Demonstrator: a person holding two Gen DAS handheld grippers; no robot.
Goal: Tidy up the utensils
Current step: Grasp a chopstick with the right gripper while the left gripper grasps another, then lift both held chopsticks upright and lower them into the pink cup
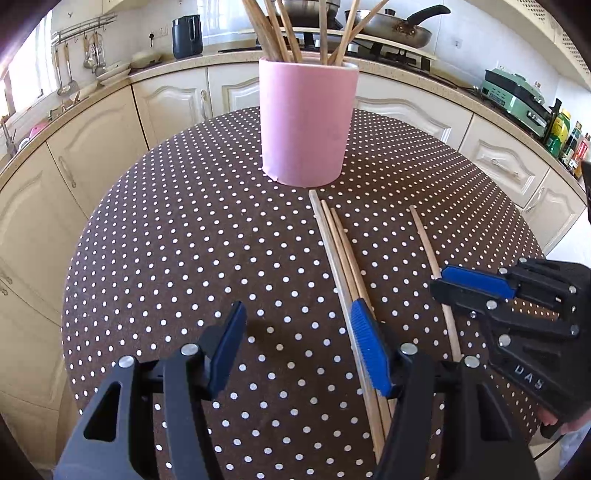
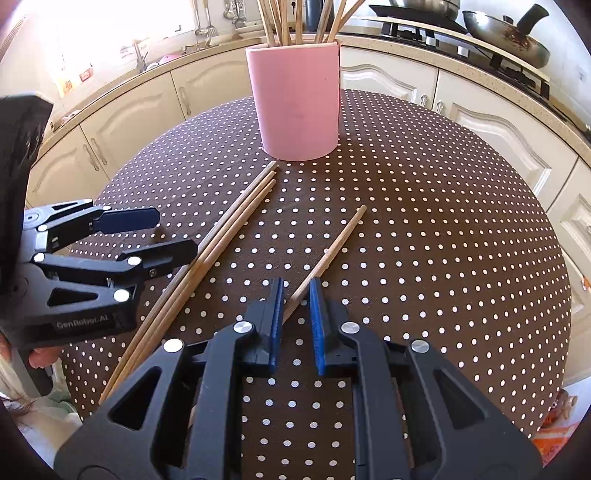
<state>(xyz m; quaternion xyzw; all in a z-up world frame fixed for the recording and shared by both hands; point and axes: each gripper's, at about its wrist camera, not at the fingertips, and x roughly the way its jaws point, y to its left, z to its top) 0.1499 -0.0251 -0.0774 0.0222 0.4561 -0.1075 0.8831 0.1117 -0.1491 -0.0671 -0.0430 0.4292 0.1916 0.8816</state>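
several chopsticks stand upright in pink holder on table.

Home kitchen. Cream raised-panel cabinets ran under speckled counter. Gas hob carried frying pan. Dark electric kettle stood by wall socket. Ladles hung from wall rail. Green countertop appliance sat near condiment bottles. Sink tap showed by bright window.

Pink holder, brown white-dotted tablecloth
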